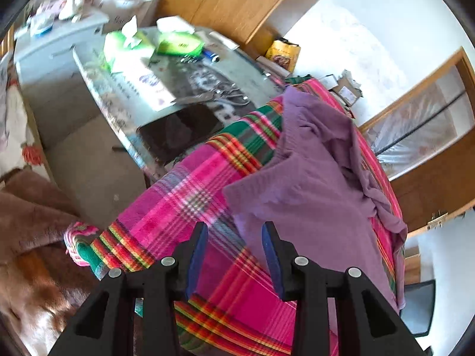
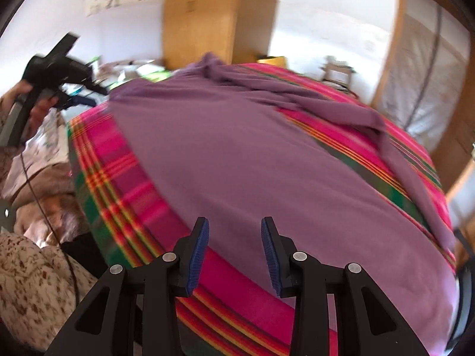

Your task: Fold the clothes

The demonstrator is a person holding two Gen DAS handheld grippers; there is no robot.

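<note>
Purple knit, a top (image 2: 237, 154) of some kind, lies spread over a pink plaid blanket (image 2: 118, 184) that covers a raised surface; what is under the blanket cannot be made out. Its body is mostly flat, while the far end and one sleeve (image 2: 409, 163) are bunched and trail off toward the right edge, so the long axis runs from the near hem away toward the cupboard.

From the left, the left tool (image 1: 234, 231) hangs over bare blanket with its pads apart and nothing between them; the nearest corner of the cloth sits just ahead and to its right.

The right tool (image 2: 234, 228) is likewise spread and empty, poised directly above the near hem, with the cloth running straight ahead of it.

I judge the right one nearer to the cloth, the left nearer the loose corner. The flat body and rumpled far end would suit either a top laid out for folding or one partway through.
</note>
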